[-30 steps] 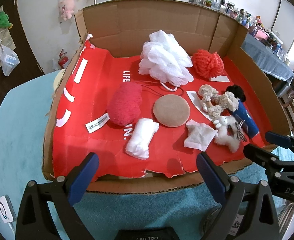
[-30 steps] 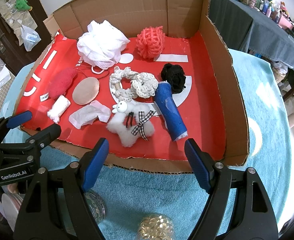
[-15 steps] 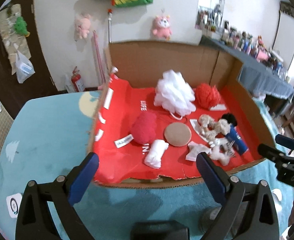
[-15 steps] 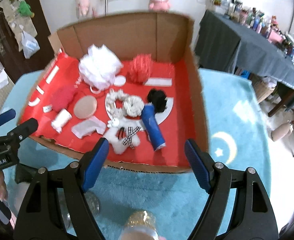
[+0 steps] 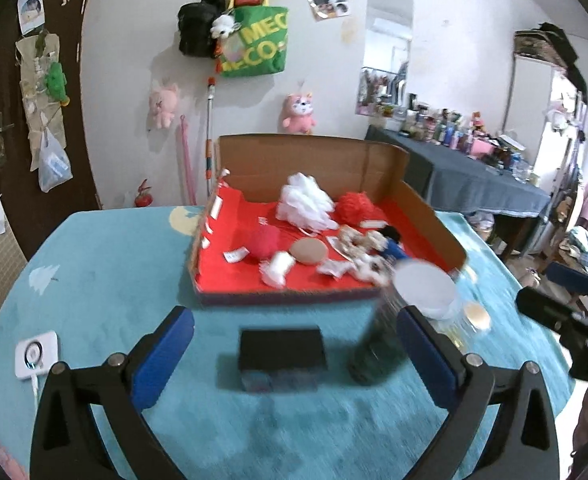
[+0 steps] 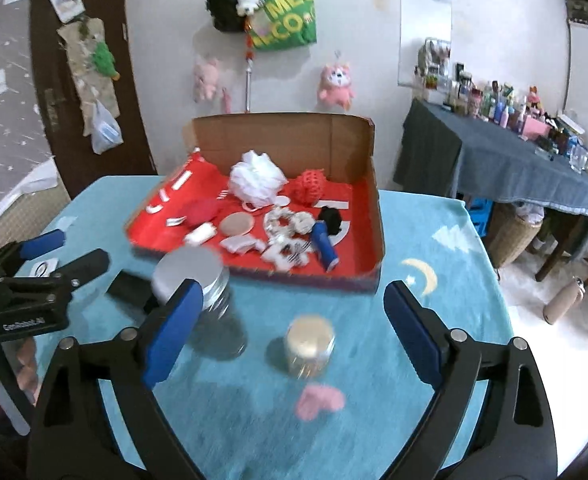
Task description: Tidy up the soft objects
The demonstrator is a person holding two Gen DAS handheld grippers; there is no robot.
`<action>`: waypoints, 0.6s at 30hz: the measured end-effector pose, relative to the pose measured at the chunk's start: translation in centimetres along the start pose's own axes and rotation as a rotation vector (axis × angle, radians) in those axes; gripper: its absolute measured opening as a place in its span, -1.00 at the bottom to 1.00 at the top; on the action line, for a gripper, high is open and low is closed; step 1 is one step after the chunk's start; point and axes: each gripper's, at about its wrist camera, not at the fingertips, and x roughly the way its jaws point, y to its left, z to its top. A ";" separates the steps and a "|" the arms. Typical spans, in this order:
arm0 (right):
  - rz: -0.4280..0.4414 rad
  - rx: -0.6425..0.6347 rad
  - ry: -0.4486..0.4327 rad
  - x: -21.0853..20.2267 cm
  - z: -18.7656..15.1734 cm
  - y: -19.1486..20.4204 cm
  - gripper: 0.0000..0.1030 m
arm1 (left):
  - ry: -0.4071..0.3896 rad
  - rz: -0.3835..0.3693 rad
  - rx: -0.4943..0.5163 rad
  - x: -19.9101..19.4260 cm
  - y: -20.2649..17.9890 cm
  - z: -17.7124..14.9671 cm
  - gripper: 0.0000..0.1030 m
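Both the left gripper [image 5: 294, 344] and the right gripper [image 6: 294, 312] hang above the teal tablecloth [image 5: 105, 272] with jaws spread wide and nothing between them. The soft objects lie in the red-lined cardboard box [image 6: 374, 216] well ahead: a white mesh pouf [image 6: 257, 178] and red pouf [image 6: 310, 185] at the back, a blue roll [image 6: 324, 245] nearer the front. Between grippers and box stand a silver-lidded jar [image 6: 191, 270], a gold-lidded jar [image 6: 309, 343] and a black box [image 5: 281, 350]
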 end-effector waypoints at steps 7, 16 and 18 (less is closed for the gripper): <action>-0.018 0.023 -0.007 -0.7 -6.2 1.0 0.93 | 0.018 -0.027 0.032 -0.2 -1.7 -5.2 1.00; -0.066 0.072 0.107 3.9 -11.7 0.1 0.93 | 0.158 -0.022 0.003 4.2 -1.9 -9.6 1.00; -0.077 0.075 0.129 4.8 -12.4 -0.1 0.93 | 0.171 0.003 0.015 4.9 -2.0 -10.1 1.00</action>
